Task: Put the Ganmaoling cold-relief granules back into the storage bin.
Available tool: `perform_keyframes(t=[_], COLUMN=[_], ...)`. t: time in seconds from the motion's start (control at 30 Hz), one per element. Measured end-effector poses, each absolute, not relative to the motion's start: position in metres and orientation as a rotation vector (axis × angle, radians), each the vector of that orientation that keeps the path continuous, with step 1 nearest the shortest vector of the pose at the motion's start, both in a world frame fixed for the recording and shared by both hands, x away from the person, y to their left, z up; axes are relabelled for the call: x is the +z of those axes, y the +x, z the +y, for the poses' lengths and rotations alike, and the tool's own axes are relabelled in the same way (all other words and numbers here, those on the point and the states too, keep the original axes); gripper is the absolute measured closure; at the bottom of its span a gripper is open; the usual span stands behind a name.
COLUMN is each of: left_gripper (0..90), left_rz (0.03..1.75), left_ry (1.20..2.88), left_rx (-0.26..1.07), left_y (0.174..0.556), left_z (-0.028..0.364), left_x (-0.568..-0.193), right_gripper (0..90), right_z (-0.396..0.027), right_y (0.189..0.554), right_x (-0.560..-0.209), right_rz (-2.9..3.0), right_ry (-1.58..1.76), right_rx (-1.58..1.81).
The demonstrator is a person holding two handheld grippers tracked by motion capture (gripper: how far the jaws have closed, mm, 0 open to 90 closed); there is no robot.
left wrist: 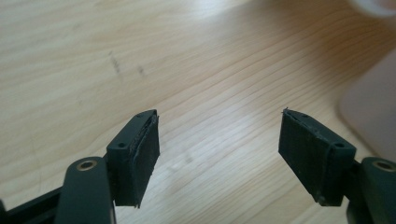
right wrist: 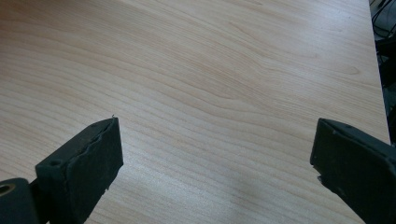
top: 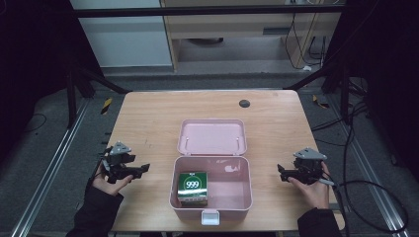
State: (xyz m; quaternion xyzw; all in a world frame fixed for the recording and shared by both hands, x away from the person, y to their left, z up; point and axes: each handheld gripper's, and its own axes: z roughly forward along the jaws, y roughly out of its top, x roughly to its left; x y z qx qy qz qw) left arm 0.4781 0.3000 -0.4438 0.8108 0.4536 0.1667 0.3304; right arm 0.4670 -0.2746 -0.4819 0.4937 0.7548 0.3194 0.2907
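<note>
pink box [left wrist: 373,116] blurred, cut off at edge

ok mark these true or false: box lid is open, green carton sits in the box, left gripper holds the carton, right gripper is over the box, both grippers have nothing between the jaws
1. The box lid is open. True.
2. The green carton sits in the box. True.
3. The left gripper holds the carton. False: its jaws are apart, over bare table.
4. The right gripper is over the box. False: it is beside it, over the table.
5. Both grippers have nothing between the jaws. True.
</note>
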Motion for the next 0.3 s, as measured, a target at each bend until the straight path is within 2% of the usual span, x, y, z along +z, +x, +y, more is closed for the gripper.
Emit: perform_keyframes(t=[0.3], left_gripper=[26.1], left_rz=[1.293], left_ry=[2.101], left_rx=[0.448], left_y=[0.485], left_z=[0.315], left_x=[-0.462], right_gripper=[2.7], right_z=[-0.275], right_y=[0.468], right_x=[-0.485], right_rz=[2.023], right_ry=[1.322], right_rx=[0.837])
